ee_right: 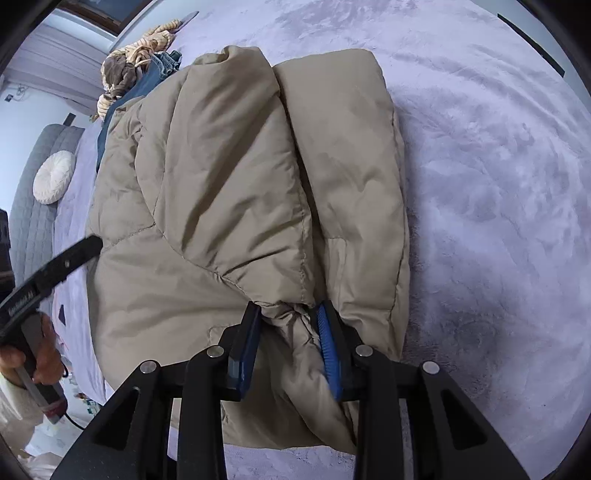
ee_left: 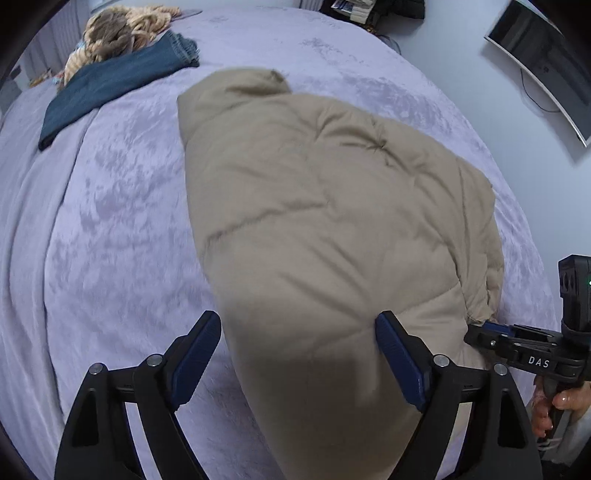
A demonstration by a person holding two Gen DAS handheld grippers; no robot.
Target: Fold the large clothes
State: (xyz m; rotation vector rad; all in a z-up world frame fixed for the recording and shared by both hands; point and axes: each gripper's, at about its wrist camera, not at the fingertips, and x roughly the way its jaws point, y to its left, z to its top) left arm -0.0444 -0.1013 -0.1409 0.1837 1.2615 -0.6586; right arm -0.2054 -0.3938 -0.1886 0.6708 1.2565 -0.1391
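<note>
On the lilac bed (ee_left: 110, 229) the folded beige puffer jacket (ee_right: 229, 206) lies near the front edge, the right gripper (ee_right: 290, 350) pinching its bunched hem, the left gripper (ee_left: 299, 354) spread wide around its near end, folded jeans (ee_left: 110, 85) and a knitted throw (ee_left: 118, 33) toward the far left corner.

A bed covered by a lavender plush blanket (ee_left: 110, 206) fills both views. A curved monitor (ee_left: 546, 62) hangs on the pale wall (ee_left: 443, 55). A grey quilted headboard (ee_right: 33, 206) carries a round white cushion (ee_right: 54, 177); pale pleated curtains (ee_right: 48, 62) hang behind it.
</note>
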